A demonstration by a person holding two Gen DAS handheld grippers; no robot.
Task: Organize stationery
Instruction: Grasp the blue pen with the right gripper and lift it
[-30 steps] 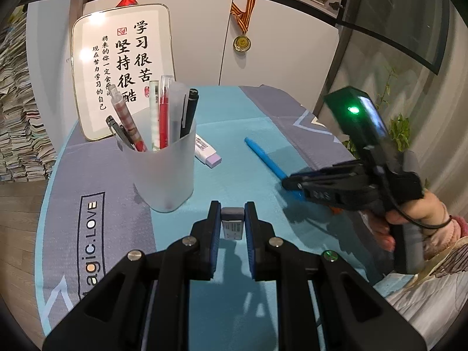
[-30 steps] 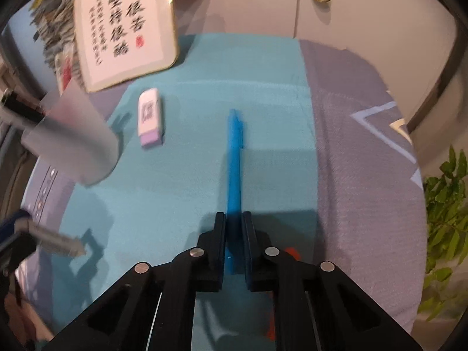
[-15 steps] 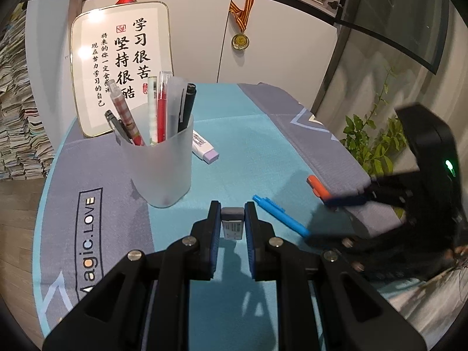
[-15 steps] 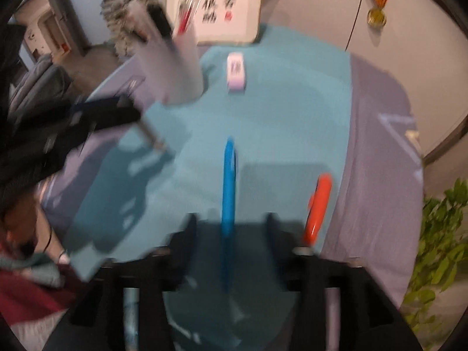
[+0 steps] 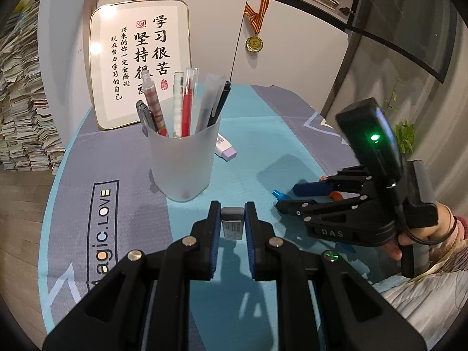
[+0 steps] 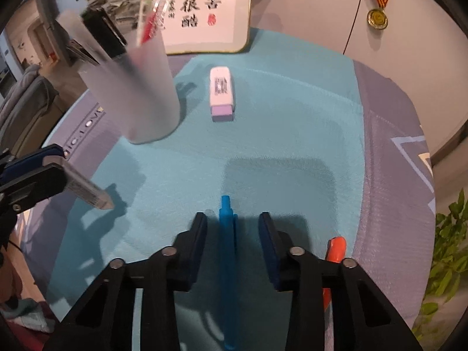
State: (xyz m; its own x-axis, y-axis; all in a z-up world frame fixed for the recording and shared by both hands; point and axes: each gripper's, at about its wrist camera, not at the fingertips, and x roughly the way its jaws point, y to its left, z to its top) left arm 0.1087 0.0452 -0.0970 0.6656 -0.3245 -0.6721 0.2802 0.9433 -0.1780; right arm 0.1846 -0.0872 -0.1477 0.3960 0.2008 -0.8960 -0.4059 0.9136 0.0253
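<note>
Left wrist view: left tongs [image 5: 231, 225] pinching small grey eraser [image 5: 232, 227], frosted pen cup [image 5: 182, 163] at 11 o'clock, purple-tipped eraser [image 5: 225, 148] behind it; right wrist view: right tongs [image 6: 232, 234] spread wide astride blue pen [image 6: 228, 266] on table [image 6: 292, 93], orange pen [image 6: 335, 248] at 3 o'clock.

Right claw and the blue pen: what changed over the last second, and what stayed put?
The right claw was shut on the blue pen a second ago. It has let go and now stands open astride the pen, which lies on the mat nearer the person, beside an orange pen. Unchanged: the left claw keeps gripping its eraser; the pen cup and purple-tipped eraser stayed put.
</note>
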